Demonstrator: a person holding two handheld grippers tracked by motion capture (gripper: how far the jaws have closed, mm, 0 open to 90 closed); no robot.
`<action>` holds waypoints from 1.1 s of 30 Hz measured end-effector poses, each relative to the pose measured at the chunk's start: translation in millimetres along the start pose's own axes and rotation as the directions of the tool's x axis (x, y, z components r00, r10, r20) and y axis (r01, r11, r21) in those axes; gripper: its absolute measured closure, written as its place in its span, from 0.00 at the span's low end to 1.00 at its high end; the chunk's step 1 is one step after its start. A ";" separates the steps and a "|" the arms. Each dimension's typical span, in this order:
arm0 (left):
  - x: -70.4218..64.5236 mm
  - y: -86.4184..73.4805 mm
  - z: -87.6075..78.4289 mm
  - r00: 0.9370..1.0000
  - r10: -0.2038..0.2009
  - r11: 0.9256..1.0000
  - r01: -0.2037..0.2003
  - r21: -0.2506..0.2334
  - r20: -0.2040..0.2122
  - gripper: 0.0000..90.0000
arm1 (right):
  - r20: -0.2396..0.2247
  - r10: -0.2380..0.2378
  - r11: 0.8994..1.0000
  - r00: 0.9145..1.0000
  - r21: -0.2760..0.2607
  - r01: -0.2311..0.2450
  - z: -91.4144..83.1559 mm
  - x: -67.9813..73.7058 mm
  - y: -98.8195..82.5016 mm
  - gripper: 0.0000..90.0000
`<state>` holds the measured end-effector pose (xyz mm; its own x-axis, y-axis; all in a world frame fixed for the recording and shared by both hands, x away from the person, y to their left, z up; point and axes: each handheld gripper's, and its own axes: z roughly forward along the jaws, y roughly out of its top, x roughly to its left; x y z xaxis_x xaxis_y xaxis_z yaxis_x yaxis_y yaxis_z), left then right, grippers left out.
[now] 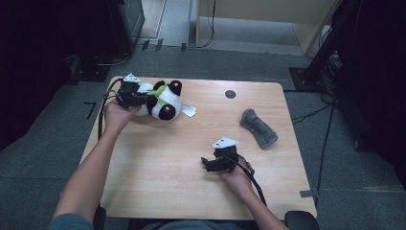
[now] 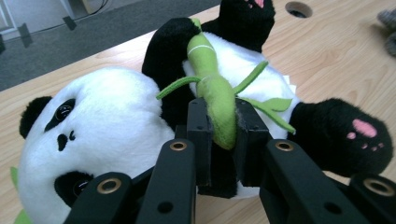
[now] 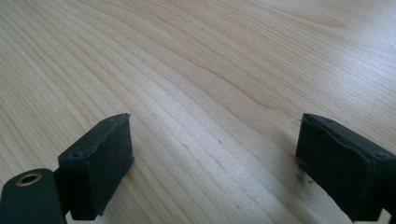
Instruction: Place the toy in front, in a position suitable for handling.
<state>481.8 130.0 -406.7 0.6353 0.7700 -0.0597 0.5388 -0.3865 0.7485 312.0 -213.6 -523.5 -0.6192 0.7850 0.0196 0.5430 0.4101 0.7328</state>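
Note:
A plush panda (image 1: 162, 100) lies on its back at the table's far left; in the left gripper view its white head (image 2: 93, 135) is at the left and a black foot with a pink pad at the right. A green plush bamboo stalk (image 2: 215, 93) lies across its chest. My left gripper (image 2: 221, 135) is shut on the lower end of that stalk, pads pressing it from both sides; from above the left gripper (image 1: 142, 98) sits at the panda's left side. My right gripper (image 1: 205, 164) rests low over bare wood near the front, jaws wide apart (image 3: 212, 158) with nothing between them.
A grey fuzzy cloth (image 1: 259, 127) lies at the right of the wooden table (image 1: 158, 172). A round cable hole (image 1: 230, 94) sits near the far edge, and a small white tag (image 1: 188, 110) lies beside the panda. Cables trail from both grippers.

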 end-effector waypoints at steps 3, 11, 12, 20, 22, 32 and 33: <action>-0.8 1.9 -3.4 1.000 -0.008 1.000 0.008 -0.013 -0.007 0.89 | 0.000 0.000 1.000 1.000 0.000 0.000 0.0 0.0 0.0 0.12; -8.7 10.2 -19.0 0.999 -0.032 0.998 0.034 -0.059 0.033 0.89 | -0.002 0.003 1.000 1.000 0.002 -0.003 -0.1 0.2 0.1 0.12; -10.9 11.1 -21.1 0.999 -0.033 0.998 0.035 -0.057 0.040 0.89 | -0.003 0.003 1.000 1.000 0.002 -0.003 -0.1 0.1 0.1 0.12; -30.3 15.9 -34.1 0.997 -0.020 0.998 0.024 -0.052 0.079 0.89 | -0.012 -0.003 1.000 1.000 -0.016 0.003 -4.0 -2.3 2.2 0.23; -35.1 16.4 -37.4 0.996 -0.026 0.998 0.031 -0.049 0.091 0.89 | -0.014 -0.002 0.999 1.000 -0.039 0.001 -7.8 -4.2 4.8 0.25; -63.3 9.1 -48.1 0.992 -0.021 0.999 0.026 -0.042 0.121 0.89 | -0.052 0.083 0.994 0.995 -0.061 -0.086 -24.6 -26.5 18.4 0.28; -67.2 7.8 -48.9 0.991 -0.026 0.999 0.031 -0.035 0.132 0.89 | -0.055 0.083 0.995 0.995 -0.045 -0.085 -29.4 -32.2 23.0 0.28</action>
<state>416.3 100.1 -364.5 0.6885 0.7061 -0.1658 0.5385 -0.3445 0.7690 327.8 -243.1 -487.3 -0.6023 0.7895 0.1177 0.5680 0.3203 0.7582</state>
